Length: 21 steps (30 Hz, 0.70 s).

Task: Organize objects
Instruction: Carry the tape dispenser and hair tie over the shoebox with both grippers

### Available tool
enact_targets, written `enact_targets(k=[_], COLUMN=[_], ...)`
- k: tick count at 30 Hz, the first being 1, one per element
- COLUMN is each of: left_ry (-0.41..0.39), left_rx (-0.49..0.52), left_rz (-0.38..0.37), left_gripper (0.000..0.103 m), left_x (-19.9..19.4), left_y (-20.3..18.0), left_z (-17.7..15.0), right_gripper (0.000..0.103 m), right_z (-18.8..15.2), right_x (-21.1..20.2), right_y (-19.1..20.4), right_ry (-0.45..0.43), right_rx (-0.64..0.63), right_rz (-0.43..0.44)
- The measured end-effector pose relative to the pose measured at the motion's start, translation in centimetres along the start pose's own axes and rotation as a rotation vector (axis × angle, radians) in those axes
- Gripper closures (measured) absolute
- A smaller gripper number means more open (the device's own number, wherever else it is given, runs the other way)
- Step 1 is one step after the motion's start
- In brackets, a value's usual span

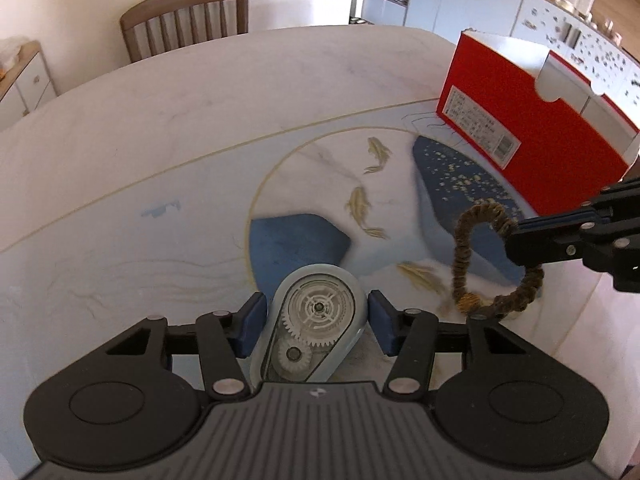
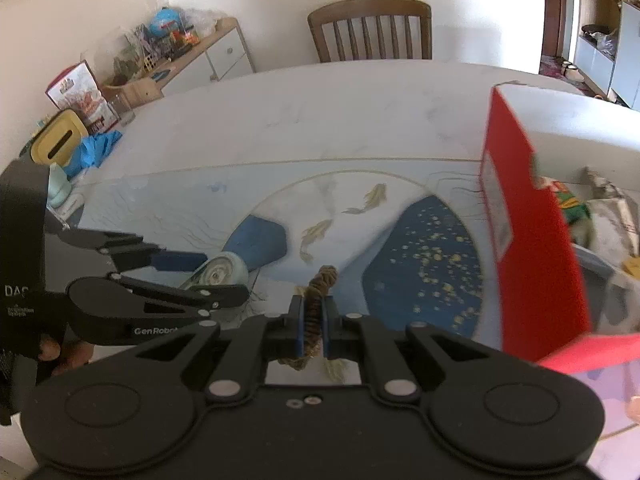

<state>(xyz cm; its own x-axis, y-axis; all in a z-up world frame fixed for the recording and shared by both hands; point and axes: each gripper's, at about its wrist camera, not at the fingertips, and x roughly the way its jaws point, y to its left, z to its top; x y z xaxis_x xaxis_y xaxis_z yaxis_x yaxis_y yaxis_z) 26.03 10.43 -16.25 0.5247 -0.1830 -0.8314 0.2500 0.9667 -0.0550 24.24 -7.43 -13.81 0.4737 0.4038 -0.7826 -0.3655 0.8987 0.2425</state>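
From your left wrist, the left tongs point(image 1: 318, 322) straddle a correction tape dispenser point(image 1: 310, 330), a rounded clear shell with white toothed wheels inside. A gap shows at each blue pad point(image 1: 252, 322), so it is not gripped. To the right, your right tongs point(image 1: 516, 242) pinch a brown, rough-wound hair tie point(image 1: 464, 256) that hangs in a loop. Beyond it stands an open red cardboard box point(image 1: 516, 96). The surface point(image 1: 160, 128) is glossy pale marble print with gold fish and blue patches; a slatted wooden chair point(image 1: 186, 20) stands behind it.

From your right wrist, the right tongs point(image 2: 315, 326) are clenched on the hair tie point(image 2: 318, 300), upright between the pads. The left tongs point(image 2: 216, 276) sit left with the dispenser point(image 2: 222, 274) between their fingers. The box point(image 2: 532, 240) rises right, packets inside. A cluttered sideboard point(image 2: 188, 56) lines the wall.
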Motion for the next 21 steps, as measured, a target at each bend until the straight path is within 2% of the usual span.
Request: enact_targets(k=[10,21], left_ry=[-0.014,-0.084], left_rx=[-0.094,-0.049], left_rz=[0.018,0.004], left_gripper=[0.049,0.049], left_x=[-3.3,-6.1], left_y=[-3.7,-9.8], left_z=[-0.1,3.7], right_gripper=[0.096,0.096], right_z=[0.0,1.3], right_x=[-5.6,-10.8], right_y=[-3.1,-7.6], right_ry=[-0.063,-0.139], right_rx=[0.013,-0.022], right_rz=[0.05,0.026])
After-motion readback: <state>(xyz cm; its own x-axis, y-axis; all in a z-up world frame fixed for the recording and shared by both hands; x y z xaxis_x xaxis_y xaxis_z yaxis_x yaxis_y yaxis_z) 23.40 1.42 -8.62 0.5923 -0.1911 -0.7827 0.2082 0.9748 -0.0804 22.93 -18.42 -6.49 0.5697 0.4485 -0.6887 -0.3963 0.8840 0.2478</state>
